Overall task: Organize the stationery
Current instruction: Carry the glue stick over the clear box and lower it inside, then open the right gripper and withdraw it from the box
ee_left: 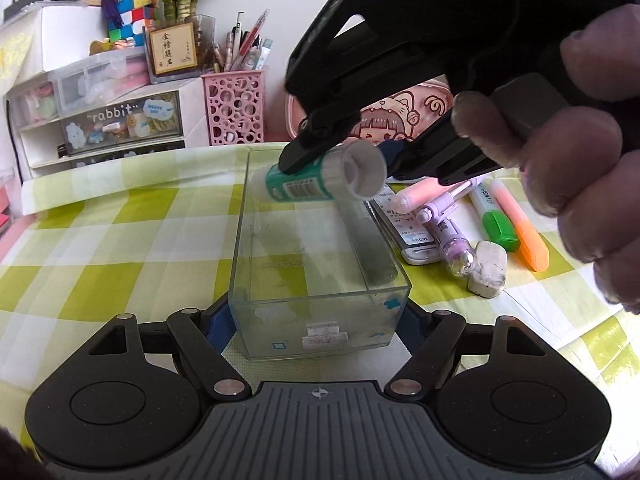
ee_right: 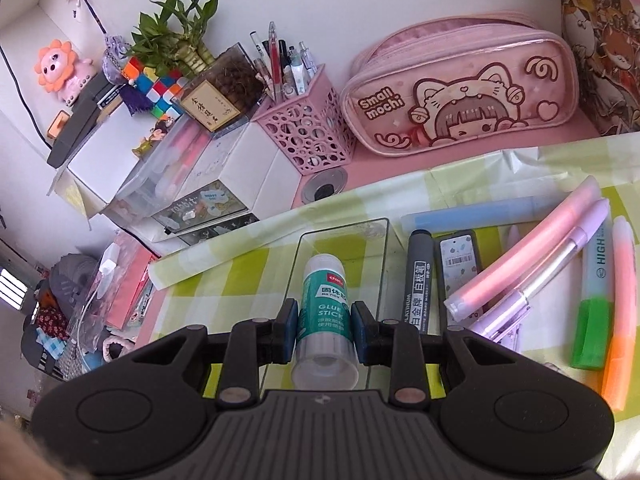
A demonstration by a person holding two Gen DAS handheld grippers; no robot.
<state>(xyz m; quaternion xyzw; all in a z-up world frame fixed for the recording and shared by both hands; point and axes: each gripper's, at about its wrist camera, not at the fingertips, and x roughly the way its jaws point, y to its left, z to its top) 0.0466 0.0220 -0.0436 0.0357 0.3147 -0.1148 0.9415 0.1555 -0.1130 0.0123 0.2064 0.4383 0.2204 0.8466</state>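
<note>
A: What's hard to see?
B: The left gripper (ee_left: 318, 330): the clear rectangular plastic box (ee_left: 320, 248) hides its blue pads, spread at the box's near corners; contact unclear.

A: The right gripper (ee_right: 324, 330)?
B: Clamped on the teal-and-white glue stick (ee_right: 325, 316), tilted over the box's far end, the person's right hand (ee_left: 580, 152) squeezing its trigger.
</note>
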